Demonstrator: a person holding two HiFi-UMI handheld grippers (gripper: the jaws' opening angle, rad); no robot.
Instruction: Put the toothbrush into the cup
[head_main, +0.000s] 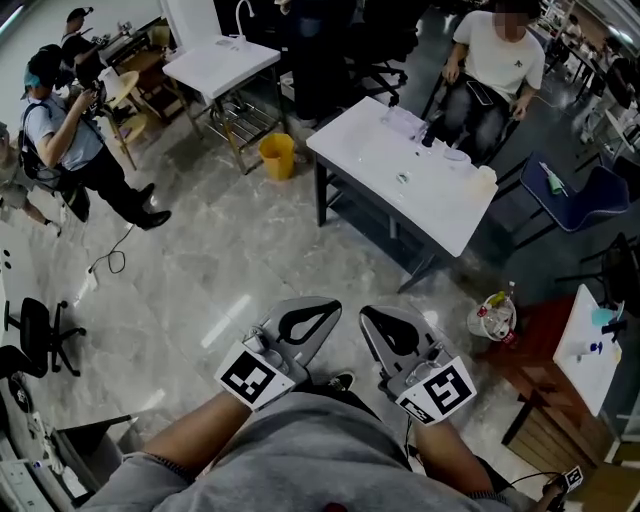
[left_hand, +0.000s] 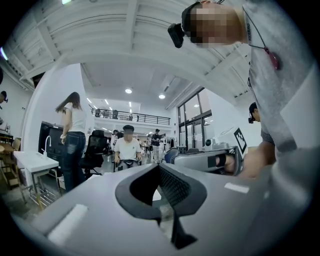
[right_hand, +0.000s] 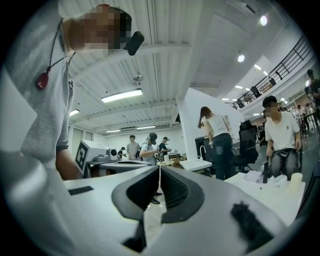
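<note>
Both grippers are held close to my body, well away from the white table (head_main: 372, 140) across the floor. The left gripper (head_main: 326, 307) and right gripper (head_main: 368, 313) are shut, tips touching, with nothing between them. On the table stand a pale cup (head_main: 486, 177), a dark bottle (head_main: 427, 136) and a small greenish item (head_main: 403, 178) that is too small to identify. The right gripper (right_hand: 159, 168) looks past that table's edge (right_hand: 260, 192), with the cup (right_hand: 295, 181) at its far right. The left gripper (left_hand: 159, 165) points toward the room, and no toothbrush shows there.
A seated person (head_main: 497, 60) is behind the white table. A yellow bucket (head_main: 277, 155) stands by a second sink table (head_main: 222, 62). A person (head_main: 70, 140) stands at left, with an office chair (head_main: 35, 330) nearer. At the right are a blue chair (head_main: 575, 195) and a wooden stand (head_main: 540, 375).
</note>
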